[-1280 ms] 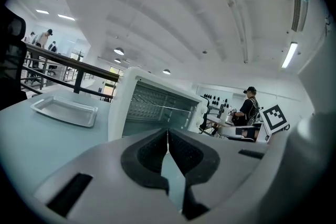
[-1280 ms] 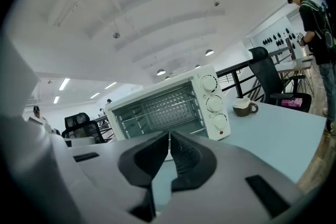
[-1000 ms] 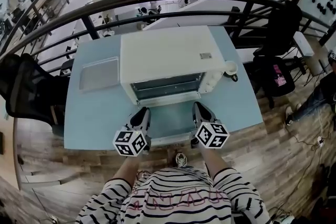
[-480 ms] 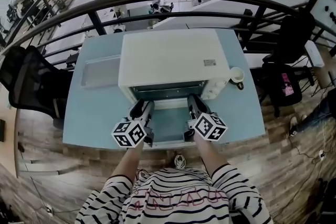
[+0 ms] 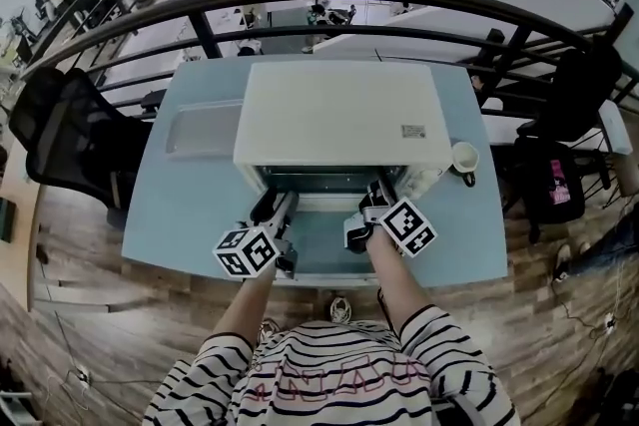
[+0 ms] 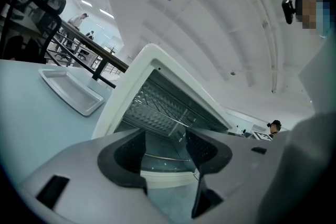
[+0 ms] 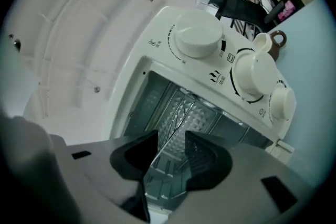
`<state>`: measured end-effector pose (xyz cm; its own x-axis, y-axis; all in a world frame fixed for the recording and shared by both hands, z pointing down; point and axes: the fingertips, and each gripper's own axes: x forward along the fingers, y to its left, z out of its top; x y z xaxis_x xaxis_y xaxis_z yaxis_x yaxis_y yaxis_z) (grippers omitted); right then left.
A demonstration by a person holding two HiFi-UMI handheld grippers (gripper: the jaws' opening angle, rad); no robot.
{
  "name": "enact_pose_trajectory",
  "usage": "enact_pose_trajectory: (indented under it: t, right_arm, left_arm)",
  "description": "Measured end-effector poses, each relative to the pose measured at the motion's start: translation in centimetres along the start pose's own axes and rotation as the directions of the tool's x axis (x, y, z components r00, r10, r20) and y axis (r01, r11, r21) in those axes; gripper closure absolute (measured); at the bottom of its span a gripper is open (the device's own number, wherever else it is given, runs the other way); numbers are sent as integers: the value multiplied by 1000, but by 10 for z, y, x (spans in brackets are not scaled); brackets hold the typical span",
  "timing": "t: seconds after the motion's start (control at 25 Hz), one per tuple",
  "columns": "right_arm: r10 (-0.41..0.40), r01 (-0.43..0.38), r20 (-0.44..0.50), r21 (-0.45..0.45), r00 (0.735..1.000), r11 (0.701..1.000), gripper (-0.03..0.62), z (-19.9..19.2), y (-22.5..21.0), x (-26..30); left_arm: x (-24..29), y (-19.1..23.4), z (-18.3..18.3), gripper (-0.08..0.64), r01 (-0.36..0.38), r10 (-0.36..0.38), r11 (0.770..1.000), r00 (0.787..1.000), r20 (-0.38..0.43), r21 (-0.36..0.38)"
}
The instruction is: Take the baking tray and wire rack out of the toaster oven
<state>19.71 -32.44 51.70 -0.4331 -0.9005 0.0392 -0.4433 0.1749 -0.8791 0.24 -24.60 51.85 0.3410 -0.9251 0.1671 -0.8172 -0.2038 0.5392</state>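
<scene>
Reach toward 12 o'clock is what the coming move turns on. At the far left a shallow tray (image 5: pixel 200 129) lies flat on the table (image 5: pixel 165 214), at 9 o'clock of the toaster oven (image 5: pixel 339 110) and clear of it. I take it for the baking tray, already out, though I cannot tell whether another sits inside.

The left gripper (image 5: pixel 280 205) hangs over the lowered door (image 5: pixel 321 236), at about 7 o'clock of the oven mouth, pointing to 12. Its jaws have just been opening and stand apart on nothing; through the gap only the cavity shows.

The wire rack (image 5: pixel 329 181) is in that cavity, seen as thin crossing wires, straight ahead at 12 o'clock of both tools. Its front edge runs from 9 to 3 across the mouth. By my reading it must therefore slide out toward 6, along the line the grippers point.

The right gripper (image 5: pixel 371 205) sits at about 5 o'clock of the mouth, its tips seeming a shade nearer the opening than the left's. It is rolled onto its side, and its jaws have also just been opening and are unclenched. A thin line, probably the rack's front wire, runs lengthwise through the gap without either pad pressing on it. Further right, at 3 o'clock of the oven, a cup (image 5: pixel 464 158) stands out of the way.
</scene>
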Motion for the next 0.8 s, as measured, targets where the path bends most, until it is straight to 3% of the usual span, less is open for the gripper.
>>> enact_pose_trajectory:
  t: [0.32,0.48,0.8]
  right_arm:
    - [-6,2,31,110,999,994,440,8,-6,23]
    - [7,-10,19,132,1000,991,504,7,-5,26]
    - [7,-8,7,157,1000,988,537,2,-2,13]
  left_arm:
    - [-3,5,-2,334,-15,15,999,1000,2,-30]
    - [-2,4,-4,334,-10,9,999,1000,-5,-46]
    - [0,5,2,322,22,-20,988,1000,9,-155]
